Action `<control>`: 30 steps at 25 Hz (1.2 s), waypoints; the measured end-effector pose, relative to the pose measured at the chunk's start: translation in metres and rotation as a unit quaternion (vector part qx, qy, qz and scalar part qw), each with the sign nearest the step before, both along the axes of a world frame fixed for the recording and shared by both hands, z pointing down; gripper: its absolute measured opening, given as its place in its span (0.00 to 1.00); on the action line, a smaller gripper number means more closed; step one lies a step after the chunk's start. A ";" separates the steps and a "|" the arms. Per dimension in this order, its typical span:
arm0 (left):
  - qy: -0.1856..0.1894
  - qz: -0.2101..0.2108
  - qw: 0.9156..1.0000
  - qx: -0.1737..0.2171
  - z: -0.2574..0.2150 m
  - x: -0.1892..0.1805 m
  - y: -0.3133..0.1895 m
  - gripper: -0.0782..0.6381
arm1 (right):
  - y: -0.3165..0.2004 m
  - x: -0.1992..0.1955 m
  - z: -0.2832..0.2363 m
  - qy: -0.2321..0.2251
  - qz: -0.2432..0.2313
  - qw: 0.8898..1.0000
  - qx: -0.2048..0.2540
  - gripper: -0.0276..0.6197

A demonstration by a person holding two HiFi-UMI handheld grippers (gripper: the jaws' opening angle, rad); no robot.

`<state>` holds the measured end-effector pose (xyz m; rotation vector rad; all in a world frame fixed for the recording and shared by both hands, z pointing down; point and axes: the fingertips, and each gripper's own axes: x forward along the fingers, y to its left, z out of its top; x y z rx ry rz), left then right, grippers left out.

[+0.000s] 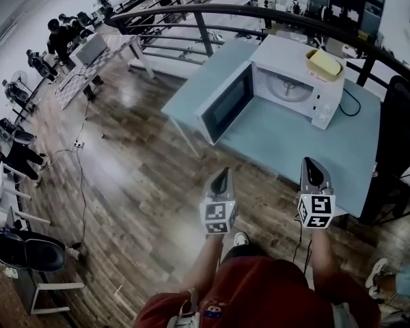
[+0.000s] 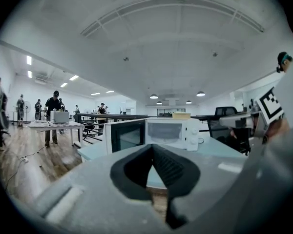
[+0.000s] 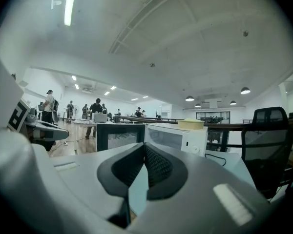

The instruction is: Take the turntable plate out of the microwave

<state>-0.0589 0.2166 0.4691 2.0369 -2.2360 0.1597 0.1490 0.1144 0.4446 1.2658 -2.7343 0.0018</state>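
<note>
Scanning the head view from the left: shows the left gripper [image 1: 223, 173] over the wooden floor [image 1: 137, 183], short of the pale blue counter [image 1: 287, 152], fingers shut tight on nothing. Bears a black-and-white square marker [image 1: 219, 215] on its cube, a pattern without words. Further right, finds the white microwave [image 1: 297, 80] on the counter, door [image 1: 225, 101] swung wide to the left, and the turntable plate [image 1: 288, 87] lying flat inside the cavity, well apart from both grippers. Sets a yellow object [image 1: 324, 63] on the microwave's top. Leaves the print by the control knobs [image 1: 323, 109] too small to read. Right again, shows the right gripper [image 1: 313, 162] over the counter's near edge, fingers likewise closed and empty, cube marked the same way. Gives the plate clearly only from above; looks level at door and housing from either gripper view, the plate not made out there. Adds a black office chair [image 3: 266, 130] at the far right of the right gripper view.
</note>
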 end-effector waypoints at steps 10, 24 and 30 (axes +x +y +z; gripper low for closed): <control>-0.004 0.008 1.000 0.007 0.000 -0.102 -0.043 0.11 | -0.038 -0.095 -0.006 0.011 0.017 1.000 0.011 0.05; 0.004 0.093 0.996 0.002 0.013 -0.115 -0.138 0.11 | -0.091 -0.110 0.010 0.039 0.081 0.996 -0.002 0.05; -0.005 0.125 0.992 0.004 0.017 -0.089 -0.202 0.11 | -0.146 -0.085 0.018 0.034 0.109 0.993 0.003 0.05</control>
